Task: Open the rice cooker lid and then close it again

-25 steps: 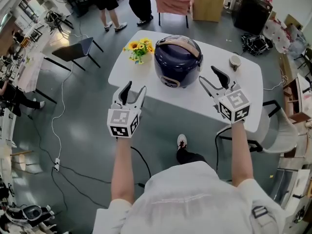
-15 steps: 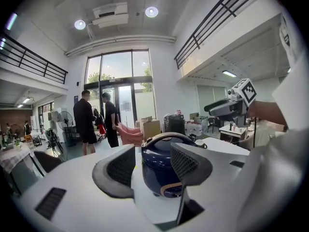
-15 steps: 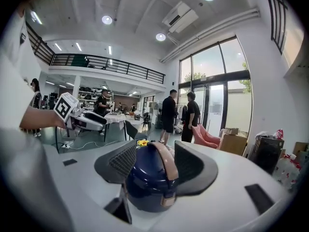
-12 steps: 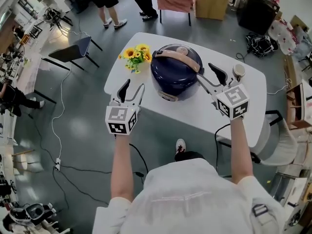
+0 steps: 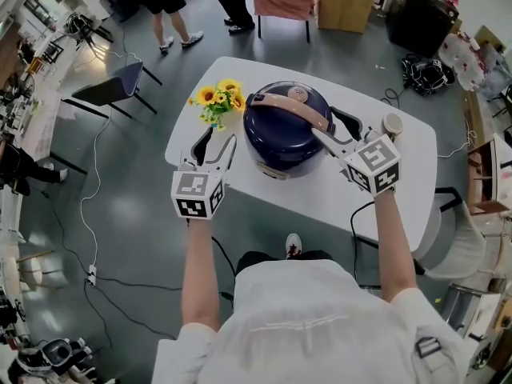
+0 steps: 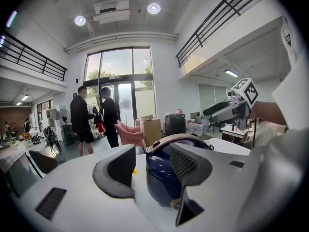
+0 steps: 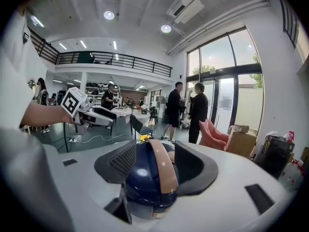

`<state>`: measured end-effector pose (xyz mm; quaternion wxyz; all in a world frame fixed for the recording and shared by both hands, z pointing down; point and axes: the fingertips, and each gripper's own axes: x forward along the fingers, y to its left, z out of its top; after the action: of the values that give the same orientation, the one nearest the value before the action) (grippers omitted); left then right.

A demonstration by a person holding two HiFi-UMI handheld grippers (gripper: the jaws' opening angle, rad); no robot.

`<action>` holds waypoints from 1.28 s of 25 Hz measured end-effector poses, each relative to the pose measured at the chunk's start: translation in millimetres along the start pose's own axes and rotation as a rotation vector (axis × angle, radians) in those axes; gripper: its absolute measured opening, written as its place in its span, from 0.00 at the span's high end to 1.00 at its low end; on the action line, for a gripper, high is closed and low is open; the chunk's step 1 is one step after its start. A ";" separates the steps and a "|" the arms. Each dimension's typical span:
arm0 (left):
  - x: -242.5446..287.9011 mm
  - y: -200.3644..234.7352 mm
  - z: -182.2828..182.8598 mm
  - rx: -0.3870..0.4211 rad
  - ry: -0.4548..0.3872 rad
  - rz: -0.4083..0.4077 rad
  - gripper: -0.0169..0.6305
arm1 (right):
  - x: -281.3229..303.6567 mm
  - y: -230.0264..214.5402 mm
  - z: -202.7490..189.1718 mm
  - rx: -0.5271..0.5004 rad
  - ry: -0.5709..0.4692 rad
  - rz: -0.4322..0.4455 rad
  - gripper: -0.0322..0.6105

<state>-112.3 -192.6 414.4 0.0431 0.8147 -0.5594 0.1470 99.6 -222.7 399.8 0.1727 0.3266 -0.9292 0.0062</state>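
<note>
The rice cooker (image 5: pixel 284 126), lid down, sits by the table's (image 5: pixel 400 174) near edge, with the left gripper (image 5: pixel 220 141) and right gripper (image 5: pixel 324 124) both gaping and empty either side of it, so tugging the lid with what looks like the front latch (image 5: pixel 270 169) unreleased could drag it off that edge.

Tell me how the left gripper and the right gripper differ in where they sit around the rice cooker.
The left gripper stands apart from the rice cooker, with a gap on the cooker's left; the right gripper is close beside its right side. The left gripper points nearly straight ahead; the right gripper slants in toward the cooker. Both are open and empty.
</note>
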 end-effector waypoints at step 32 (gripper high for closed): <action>99.4 101.7 -45.5 -0.008 0.084 -0.337 0.63 | 144.1 -0.6 -22.7 -0.129 0.439 0.033 0.51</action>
<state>-182.1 -308.9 476.8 0.0937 0.8898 -0.4132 0.1696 2.4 -307.6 467.9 0.3912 0.2906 -0.8730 0.0208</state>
